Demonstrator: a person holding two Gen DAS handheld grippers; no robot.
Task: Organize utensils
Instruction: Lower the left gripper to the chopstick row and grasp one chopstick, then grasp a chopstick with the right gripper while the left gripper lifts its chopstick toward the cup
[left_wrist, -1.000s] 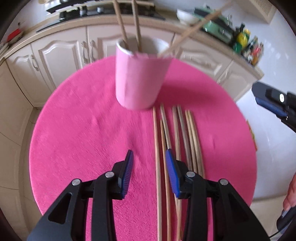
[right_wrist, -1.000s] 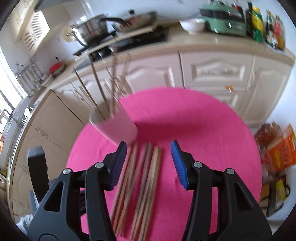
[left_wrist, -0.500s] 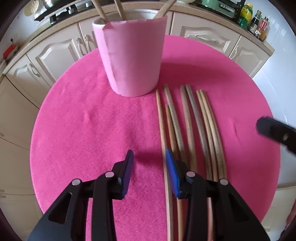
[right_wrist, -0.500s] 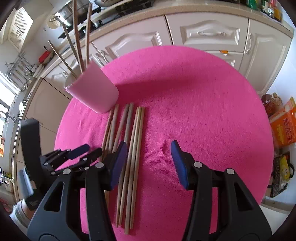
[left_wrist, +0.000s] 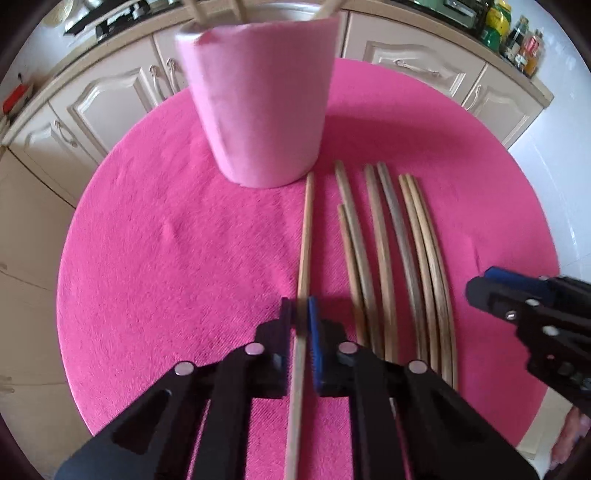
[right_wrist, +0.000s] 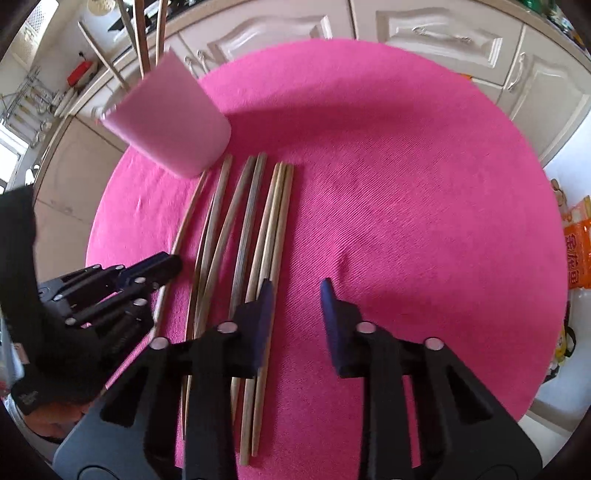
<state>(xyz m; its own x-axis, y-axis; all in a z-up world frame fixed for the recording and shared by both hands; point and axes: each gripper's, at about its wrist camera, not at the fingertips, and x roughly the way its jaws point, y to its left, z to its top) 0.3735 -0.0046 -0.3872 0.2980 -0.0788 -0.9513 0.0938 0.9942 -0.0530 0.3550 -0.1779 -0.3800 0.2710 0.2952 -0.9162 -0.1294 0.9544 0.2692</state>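
- Gripping leftmost chopstick (left_wrist: 305, 236) in left claw (left_wrist: 301, 325), mid-shaft, frame centre.
- Gaping wide, empty: right claw (right_wrist: 295, 295).
- Advised: lift level, tip into pink cup (left_wrist: 258, 110).

A round table (right_wrist: 406, 184) covered in a bright pink cloth carries a pink cup (left_wrist: 258, 110) near its far edge. Just in front of the cup, wooden chopsticks (right_wrist: 255, 221) lie side by side, running toward the near edge.
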